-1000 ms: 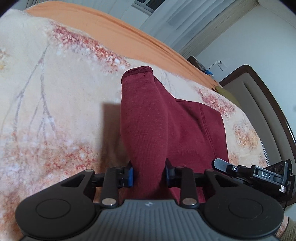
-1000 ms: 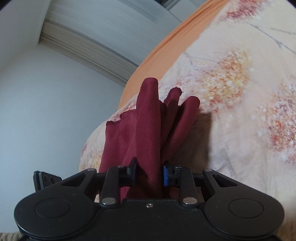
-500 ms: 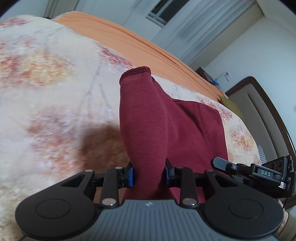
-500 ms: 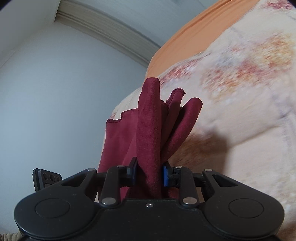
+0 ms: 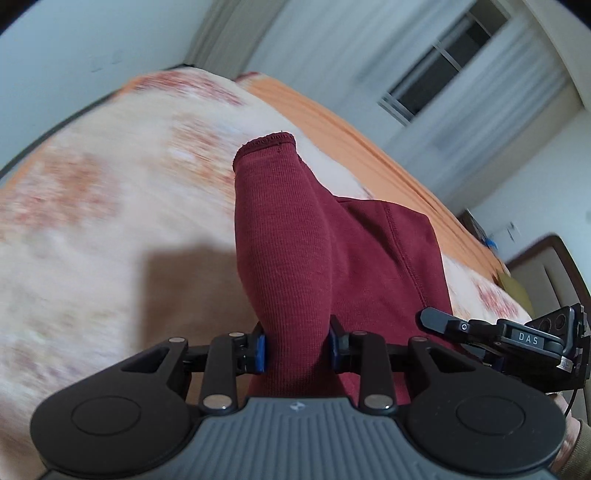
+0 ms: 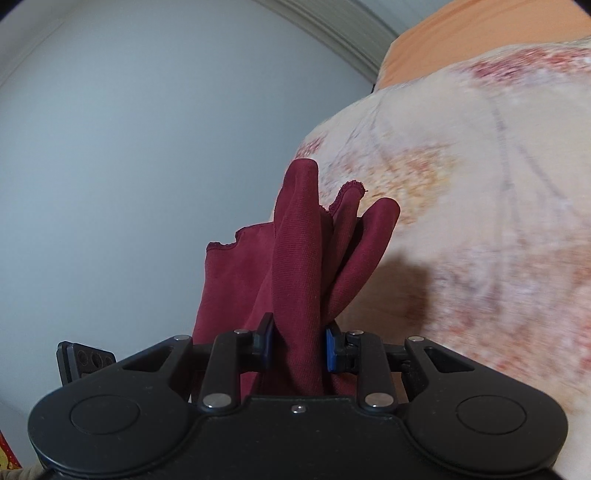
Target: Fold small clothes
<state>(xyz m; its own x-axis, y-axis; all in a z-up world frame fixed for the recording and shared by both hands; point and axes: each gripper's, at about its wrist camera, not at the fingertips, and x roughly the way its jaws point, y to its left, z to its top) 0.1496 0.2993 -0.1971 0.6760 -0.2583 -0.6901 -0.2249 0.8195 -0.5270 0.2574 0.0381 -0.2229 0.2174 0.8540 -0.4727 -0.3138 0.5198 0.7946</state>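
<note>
Grippers [image 5: 297, 345] [image 6: 299, 345], two; garment [image 5: 291, 236], one

The right hand-held gripper [image 6: 297, 345] has its blue pads clamped on a bunched-up fold of a dark red garment [image 6: 295, 266], which sticks up in several loose folds with a frilly hem showing. To the right there's a bed with a blurry floral cover [image 6: 480, 184] and an orange sheet [image 6: 480, 33]; a plain pale wall [image 6: 129, 147] fills the left.

Home bedroom, floral bedspread [image 5: 110, 229] over orange sheet [image 5: 332, 122], curtained window [image 5: 443, 70], probably a headboard [image 5: 546, 266]
</note>
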